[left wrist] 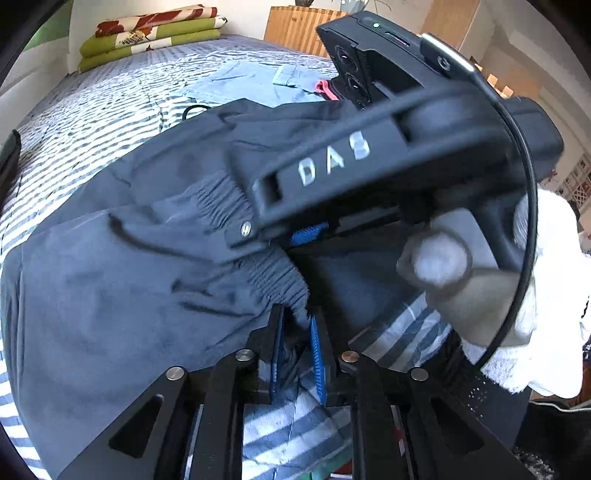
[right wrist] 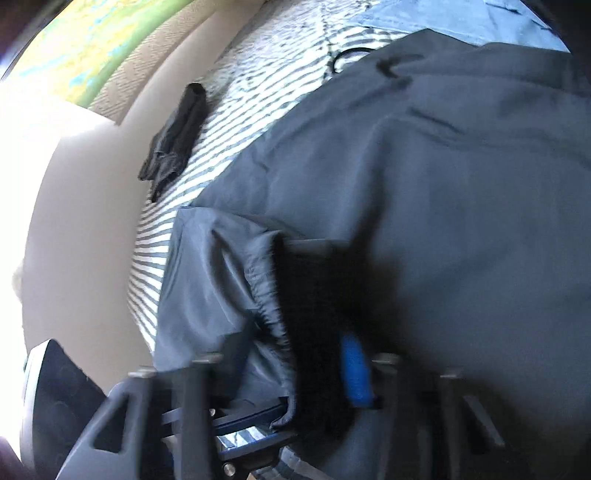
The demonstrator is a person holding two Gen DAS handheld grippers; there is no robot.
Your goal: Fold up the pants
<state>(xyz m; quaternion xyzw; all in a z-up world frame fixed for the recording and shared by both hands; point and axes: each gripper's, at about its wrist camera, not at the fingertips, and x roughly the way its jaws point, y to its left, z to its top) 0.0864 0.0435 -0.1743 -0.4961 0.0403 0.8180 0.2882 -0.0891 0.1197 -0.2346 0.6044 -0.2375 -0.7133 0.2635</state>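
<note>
Raised letters "DAS" stand on the right claw body's black side.

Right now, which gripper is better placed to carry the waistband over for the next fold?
Probably left. The left gripper is shut on the elastic waistband of the dark pants. The right gripper grips a gathered edge too, but its view is blurred.

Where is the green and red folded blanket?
In the left wrist view the folded blanket sits at the top left, at the far end of the striped bed, beyond the dark pants.
</note>
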